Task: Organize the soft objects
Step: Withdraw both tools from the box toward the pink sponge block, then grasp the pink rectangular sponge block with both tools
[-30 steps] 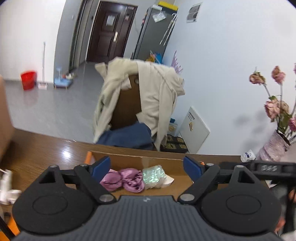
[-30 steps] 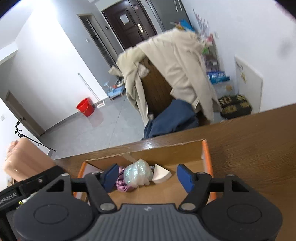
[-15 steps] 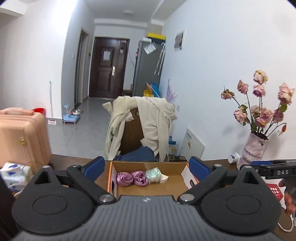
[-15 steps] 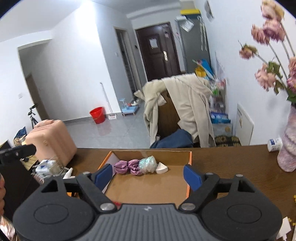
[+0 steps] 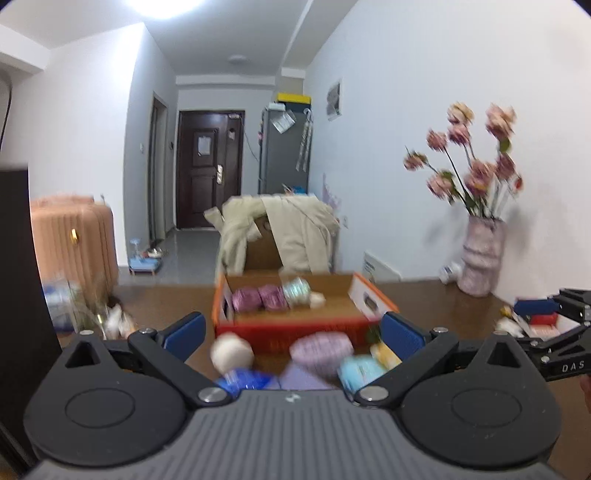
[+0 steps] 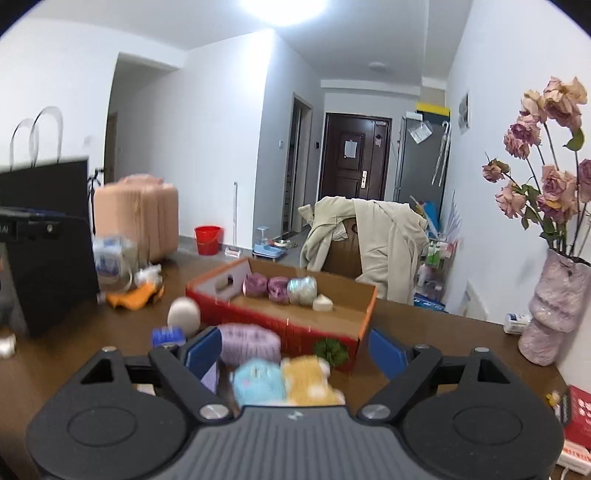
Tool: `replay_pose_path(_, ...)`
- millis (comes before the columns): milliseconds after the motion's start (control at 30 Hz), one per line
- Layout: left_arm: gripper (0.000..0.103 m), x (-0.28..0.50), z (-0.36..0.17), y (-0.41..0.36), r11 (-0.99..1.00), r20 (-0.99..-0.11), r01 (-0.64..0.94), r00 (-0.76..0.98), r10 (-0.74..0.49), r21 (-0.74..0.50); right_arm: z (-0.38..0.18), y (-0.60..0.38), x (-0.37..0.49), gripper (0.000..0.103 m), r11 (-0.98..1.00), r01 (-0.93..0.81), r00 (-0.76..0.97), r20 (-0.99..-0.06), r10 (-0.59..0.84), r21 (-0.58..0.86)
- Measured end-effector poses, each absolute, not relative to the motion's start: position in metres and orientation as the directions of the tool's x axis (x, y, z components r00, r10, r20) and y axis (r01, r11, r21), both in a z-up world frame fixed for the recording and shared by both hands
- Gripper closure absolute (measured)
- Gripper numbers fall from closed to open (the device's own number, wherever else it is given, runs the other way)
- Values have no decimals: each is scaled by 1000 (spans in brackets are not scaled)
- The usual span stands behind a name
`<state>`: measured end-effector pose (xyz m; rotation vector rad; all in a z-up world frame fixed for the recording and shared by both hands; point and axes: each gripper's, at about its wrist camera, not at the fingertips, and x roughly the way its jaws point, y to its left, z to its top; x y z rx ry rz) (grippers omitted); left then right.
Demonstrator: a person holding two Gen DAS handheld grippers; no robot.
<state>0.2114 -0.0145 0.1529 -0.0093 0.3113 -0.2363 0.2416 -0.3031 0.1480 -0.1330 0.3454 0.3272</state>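
Both tools are spread wide and pinch nothing: the left gripper (image 5: 291, 332) and the right gripper (image 6: 295, 349). The cardboard box (image 6: 364, 314) on the wooden table (image 6: 443, 339) holds two purple bundles (image 6: 267, 287), a pale green one and a white wedge. Just in front of the box lie a lilac pouch (image 6: 249, 343), blue plush (image 6: 258, 384), yellow plush (image 6: 308, 380) and white ball (image 6: 184, 315). The only readable writing is "DAS", on the right gripper's side in the left view.

i see white walls (image 6: 207, 110) and a grey floor (image 5: 184, 247) running to a dark door (image 6: 352, 162). a chair draped with a beige coat (image 6: 380, 236) stands past the wooden table's (image 6: 436, 325) far edge; a ceiling light (image 6: 284, 9) glares overhead.
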Motion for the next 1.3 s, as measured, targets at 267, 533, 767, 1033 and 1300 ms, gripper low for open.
replay_pose_path(267, 0, 181, 76, -44, 936, -424, 352, 848, -318, 3, 71, -302, 198, 16, 925, -336, 805, -455, 379, 177)
replay_pose_path(533, 2, 211, 69, -53, 934, -443, 351, 829, -342, -64, 48, -291, 214, 17, 936, -294, 784, -512, 352, 194)
replay_pose_path(767, 17, 236, 52, -59, 924, -504, 356, 778, -376, -139, 44, -292, 236, 25, 926, -292, 776, -507, 376, 239)
replay_pose_path(1033, 56, 270, 31, -68, 885, -572, 392, 677, -463, -252, 34, -294, 270, 46, 908, -281, 766, -498, 407, 310)
replay_pose_path(1300, 63, 281, 22, -68, 879, -592, 384, 651, -474, -282, 17, -296, 287, 69, 868, -289, 730, -494, 473, 405)
